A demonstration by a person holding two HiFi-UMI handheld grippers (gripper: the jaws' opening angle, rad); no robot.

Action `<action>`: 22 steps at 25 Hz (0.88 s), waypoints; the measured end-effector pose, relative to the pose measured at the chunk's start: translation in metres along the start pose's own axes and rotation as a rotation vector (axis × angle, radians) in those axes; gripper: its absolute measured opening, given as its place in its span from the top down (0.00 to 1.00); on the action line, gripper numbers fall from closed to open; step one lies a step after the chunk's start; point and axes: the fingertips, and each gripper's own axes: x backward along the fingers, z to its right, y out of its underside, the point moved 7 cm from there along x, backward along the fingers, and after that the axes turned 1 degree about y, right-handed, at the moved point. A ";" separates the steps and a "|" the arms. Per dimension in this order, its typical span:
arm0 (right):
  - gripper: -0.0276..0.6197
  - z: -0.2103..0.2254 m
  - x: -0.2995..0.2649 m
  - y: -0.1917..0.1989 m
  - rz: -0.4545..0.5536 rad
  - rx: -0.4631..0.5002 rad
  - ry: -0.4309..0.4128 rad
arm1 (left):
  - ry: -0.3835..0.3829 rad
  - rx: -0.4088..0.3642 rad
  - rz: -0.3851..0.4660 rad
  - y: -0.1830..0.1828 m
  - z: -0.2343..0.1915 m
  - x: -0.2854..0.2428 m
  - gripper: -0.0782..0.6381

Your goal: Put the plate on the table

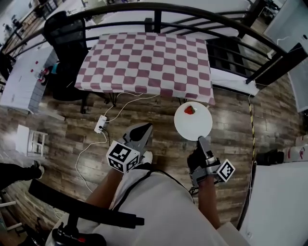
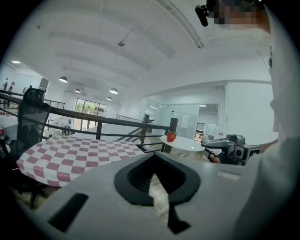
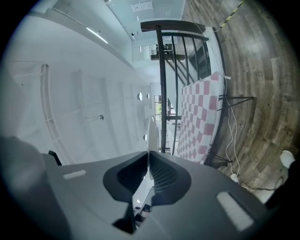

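Note:
A round white plate [image 1: 192, 122] carrying a red strawberry [image 1: 190, 110] hangs level above the wooden floor, just off the near right corner of the table [image 1: 144, 57] with the pink-and-white checked cloth. My right gripper [image 1: 200, 140] is shut on the plate's near rim; in the right gripper view the plate [image 3: 151, 133] shows edge-on between the jaws. My left gripper [image 1: 146, 129] is shut with nothing in it, to the left of the plate. From the left gripper view, the plate [image 2: 187, 143] and strawberry [image 2: 171, 136] float right of the table [image 2: 70, 150].
A black office chair [image 1: 67, 38] stands at the table's left end. A dark curved railing [image 1: 192, 12] runs behind it. A power strip with white cable [image 1: 100, 124] lies on the floor before the table. A small white rack [image 1: 31, 141] sits at the left.

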 end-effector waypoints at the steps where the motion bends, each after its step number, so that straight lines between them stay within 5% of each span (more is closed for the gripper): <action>1: 0.92 0.002 -0.008 0.001 0.004 0.001 0.000 | 0.005 -0.002 0.001 -0.002 -0.009 -0.002 0.88; 22: 0.92 0.024 -0.122 0.010 0.039 -0.001 0.013 | 0.021 0.015 0.007 -0.022 -0.134 -0.028 0.89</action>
